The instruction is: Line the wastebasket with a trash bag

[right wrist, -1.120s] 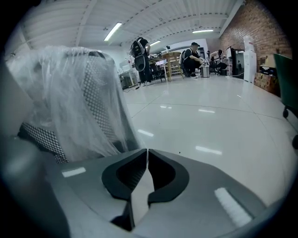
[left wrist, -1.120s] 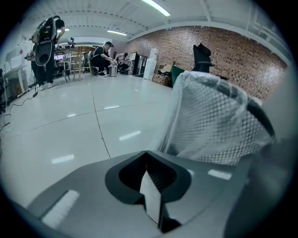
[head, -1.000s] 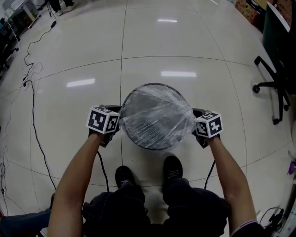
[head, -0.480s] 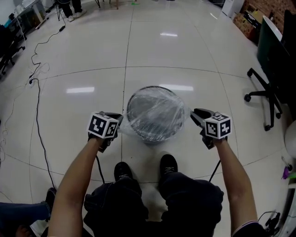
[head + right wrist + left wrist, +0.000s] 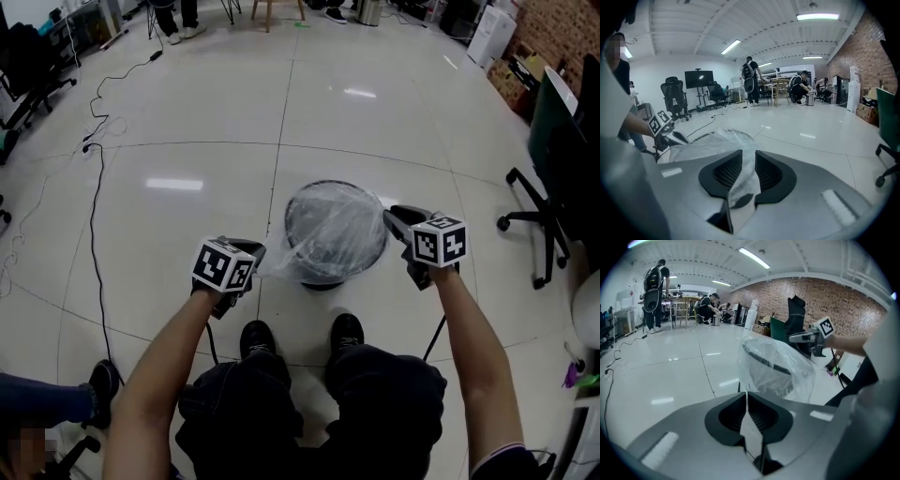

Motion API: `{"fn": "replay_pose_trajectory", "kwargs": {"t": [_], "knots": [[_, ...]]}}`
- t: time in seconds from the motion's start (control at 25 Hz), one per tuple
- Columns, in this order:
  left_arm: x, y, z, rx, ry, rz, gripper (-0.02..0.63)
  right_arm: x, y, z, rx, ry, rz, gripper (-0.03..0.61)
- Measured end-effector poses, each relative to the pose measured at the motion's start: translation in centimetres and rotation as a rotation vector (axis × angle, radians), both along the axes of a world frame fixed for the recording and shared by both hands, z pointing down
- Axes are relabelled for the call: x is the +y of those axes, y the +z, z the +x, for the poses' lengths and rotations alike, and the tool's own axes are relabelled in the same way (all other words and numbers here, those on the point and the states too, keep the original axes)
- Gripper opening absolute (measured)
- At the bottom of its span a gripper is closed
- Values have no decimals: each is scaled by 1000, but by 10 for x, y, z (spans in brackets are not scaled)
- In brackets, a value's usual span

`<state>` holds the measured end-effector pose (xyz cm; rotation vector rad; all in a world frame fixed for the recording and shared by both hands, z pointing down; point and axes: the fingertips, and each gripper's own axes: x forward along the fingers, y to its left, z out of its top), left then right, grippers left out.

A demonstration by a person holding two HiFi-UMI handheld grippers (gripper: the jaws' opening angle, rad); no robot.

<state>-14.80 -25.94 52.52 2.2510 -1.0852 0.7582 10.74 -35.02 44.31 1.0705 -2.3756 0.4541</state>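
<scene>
The left gripper point(image 5: 255, 251) is pinched tight on the bag's point(image 5: 337, 223) edge. The right gripper point(image 5: 398, 217) has just been closing on a bunch of it. The thin bag is stretched over the basket point(image 5: 323, 275) ahead. A harder pull may rip it or slip it loose. I can't tell if it hugs the far rim.

The wastebasket point(image 5: 323, 270) is black mesh, and the bag point(image 5: 347, 220) is clear, without colour. The floor point(image 5: 187, 112) is glossy white with thin dark lines. The left gripper point(image 5: 255, 253) and right gripper point(image 5: 398, 217) are grey with black pads point(image 5: 724, 416). Their cubes point(image 5: 225, 264) are white with black squares.
</scene>
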Motion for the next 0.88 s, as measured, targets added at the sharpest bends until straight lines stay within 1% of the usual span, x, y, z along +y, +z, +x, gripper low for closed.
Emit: {"fn": "replay_pose_trajectory", "kwargs": {"t": [0.04,0.16,0.36,0.52,0.56,0.6,0.64,0.88], "knots": [[6,0,-2,-2,6,-3,23,-3,-1,-11,8,-10,1,90],[17,-2,-9,-15,15,-10,23,-18,-2,-38,31,-28,-3,139],[16,-5,-14,-6,6,-5,23,-39,3,-61,95,-20,-5,143],[16,-6,-13,8,7,-5,23,-44,17,-63,157,-9,-26,143],[16,-7,-12,8,8,-4,23,-44,19,-62,176,-13,-23,132],[16,-7,-11,7,10,-4,23,-43,20,-60,193,-18,-13,87],[15,-7,-10,6,11,-2,23,-41,18,-59,200,-23,-1,3],[16,-7,2,-9,32,-2,21,-19,-11,-46,125,-55,45,2]]}}
